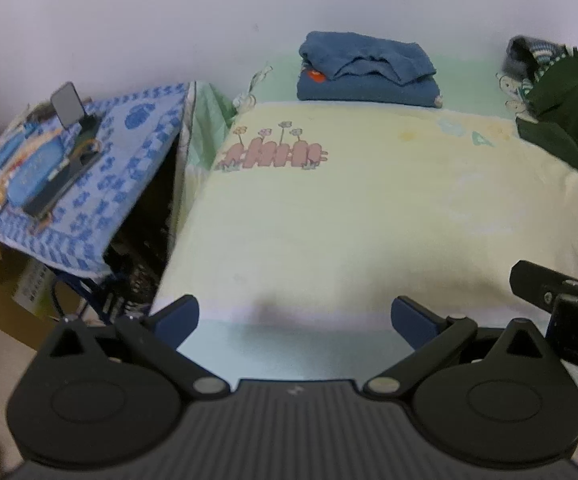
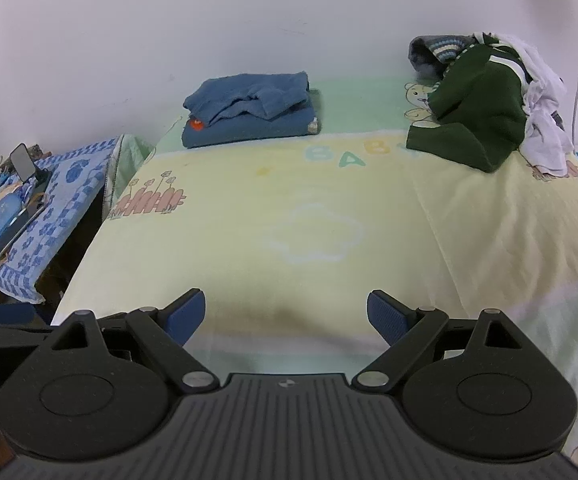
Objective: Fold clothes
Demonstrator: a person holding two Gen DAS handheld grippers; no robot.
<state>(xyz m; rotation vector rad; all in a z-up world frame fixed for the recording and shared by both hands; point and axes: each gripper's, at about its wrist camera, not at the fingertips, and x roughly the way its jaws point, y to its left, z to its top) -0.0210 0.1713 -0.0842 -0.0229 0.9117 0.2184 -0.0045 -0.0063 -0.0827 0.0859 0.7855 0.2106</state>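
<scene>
Both my left gripper and right gripper are spread wide, holding nothing, above the near blanket. The unfolded pile's far right; that green sweater looks soft and floppy, so I'd pinch its near hem.
</scene>
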